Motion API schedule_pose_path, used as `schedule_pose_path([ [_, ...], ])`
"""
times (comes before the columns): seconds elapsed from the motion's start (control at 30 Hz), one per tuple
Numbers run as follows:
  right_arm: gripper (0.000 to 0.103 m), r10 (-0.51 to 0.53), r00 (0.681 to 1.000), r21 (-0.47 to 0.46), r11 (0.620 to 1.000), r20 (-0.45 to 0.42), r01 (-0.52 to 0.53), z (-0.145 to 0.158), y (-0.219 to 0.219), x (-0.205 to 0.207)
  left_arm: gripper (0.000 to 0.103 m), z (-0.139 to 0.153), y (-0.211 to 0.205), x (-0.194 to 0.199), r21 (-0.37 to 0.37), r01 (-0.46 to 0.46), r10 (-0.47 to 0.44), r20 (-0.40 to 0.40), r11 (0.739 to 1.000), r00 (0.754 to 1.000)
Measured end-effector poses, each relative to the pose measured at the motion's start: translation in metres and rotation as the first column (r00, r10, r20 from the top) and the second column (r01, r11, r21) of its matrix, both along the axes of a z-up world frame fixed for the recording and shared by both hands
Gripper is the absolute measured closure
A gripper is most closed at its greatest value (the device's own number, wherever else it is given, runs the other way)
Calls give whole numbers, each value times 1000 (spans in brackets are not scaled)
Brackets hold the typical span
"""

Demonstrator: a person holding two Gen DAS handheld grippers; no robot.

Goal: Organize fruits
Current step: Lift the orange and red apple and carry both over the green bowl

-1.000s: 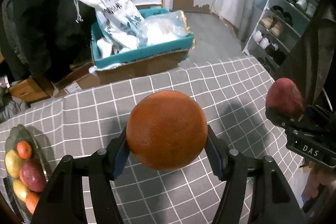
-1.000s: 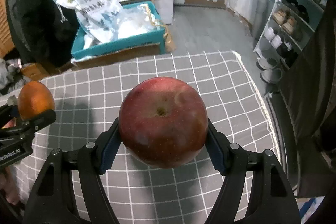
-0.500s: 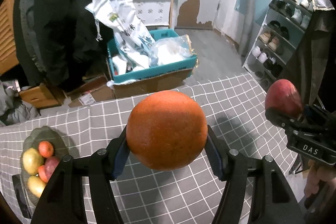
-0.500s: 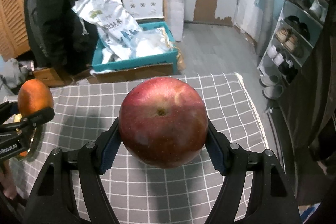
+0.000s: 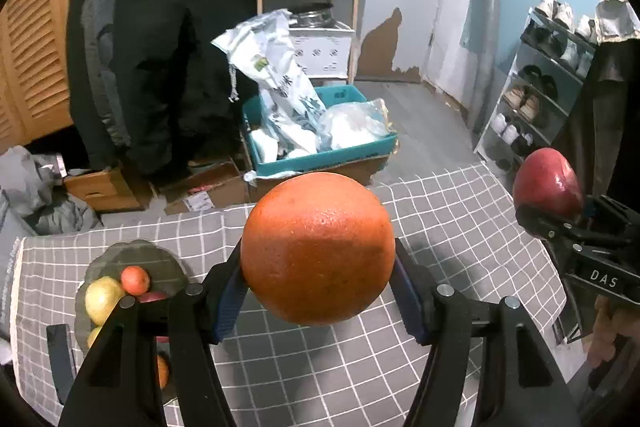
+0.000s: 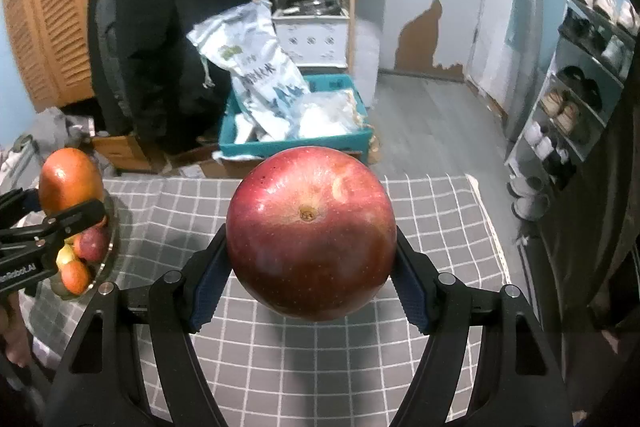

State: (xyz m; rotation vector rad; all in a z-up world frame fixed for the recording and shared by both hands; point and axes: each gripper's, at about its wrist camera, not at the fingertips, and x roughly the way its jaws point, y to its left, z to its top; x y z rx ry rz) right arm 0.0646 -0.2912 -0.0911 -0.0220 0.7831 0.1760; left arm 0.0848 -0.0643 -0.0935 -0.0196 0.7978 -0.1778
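While both grippers hang above the table, each one has a fruit pinched between its two fingers. The left gripper (image 5: 318,291) squeezes a big orange (image 5: 318,249) from both sides, and the blue pads (image 5: 230,303) press right against its skin. The right gripper (image 6: 312,279) pinches a red apple (image 6: 311,233) the same way, with the little brown dimple of the apple facing the camera. Both fruits are up in the air, not touching the grey checked tablecloth (image 6: 440,227) below them.

A dark green plate (image 5: 136,257) sits on the cloth at the left side. It has a small orange fruit (image 5: 135,279), a yellow-green fruit (image 5: 103,299) and a reddish one touching each other, partly hidden by the left gripper.

Past the far edge of the table, a blue crate (image 6: 296,147) stands on the floor with white bags in it. A shoe rack (image 6: 576,83) is by the wall on the right.
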Motion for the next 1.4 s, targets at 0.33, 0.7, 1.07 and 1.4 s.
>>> schedule_pose_path([
  [0.33, 29, 59, 997, 0, 998, 48, -59, 21, 27, -11, 36, 17, 30, -18, -1, -56, 56, 43, 998, 998],
  [0.7, 29, 135, 989, 3, 991, 64, -135, 32, 69, -11, 36, 20, 67, -26, -15, -125, 125, 48, 992, 991],
  [1.07, 29, 215, 975, 22, 976, 59, -217, 35, 121, -3, 36, 21, 109, -37, -17, -202, 202, 55, 979, 978],
  [1.4, 29, 293, 955, 26, 955, 47, -294, 35, 169, 2, 36, 13, 155, -45, -34, -288, 289, 33, 957, 957],
])
